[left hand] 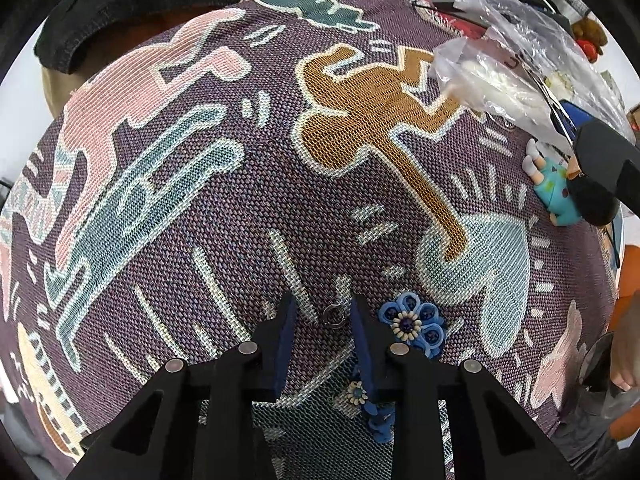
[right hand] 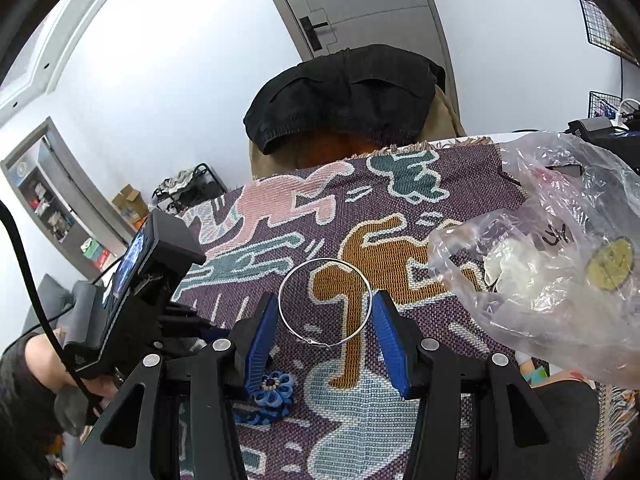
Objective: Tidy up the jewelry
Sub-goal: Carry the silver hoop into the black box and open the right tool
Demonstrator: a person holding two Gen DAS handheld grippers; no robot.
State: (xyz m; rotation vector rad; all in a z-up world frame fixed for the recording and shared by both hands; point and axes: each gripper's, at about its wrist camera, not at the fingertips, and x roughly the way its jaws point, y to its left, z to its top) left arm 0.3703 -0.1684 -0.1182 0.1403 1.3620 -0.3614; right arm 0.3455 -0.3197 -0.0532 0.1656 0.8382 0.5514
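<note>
Left wrist view: a woven cloth (left hand: 200, 208) with cartoon figures covers the desk, with a clear plastic bag (left hand: 500, 68) at its far right. The left claw (left hand: 323, 312) points steeply down, its jaws narrowed but clear of a tiny metal ring (left hand: 330, 313) lying between the tips; a blue flower earring (left hand: 414, 326) lies just right. The right claw (right hand: 325, 312) holds a large silver hoop (right hand: 325, 303) half-open above the cloth.

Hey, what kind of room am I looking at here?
Probably a lived-in home or apartment room: a door with a handle, a wall shelf of odds and ends, and a table under a woven patterned cloth.
</note>
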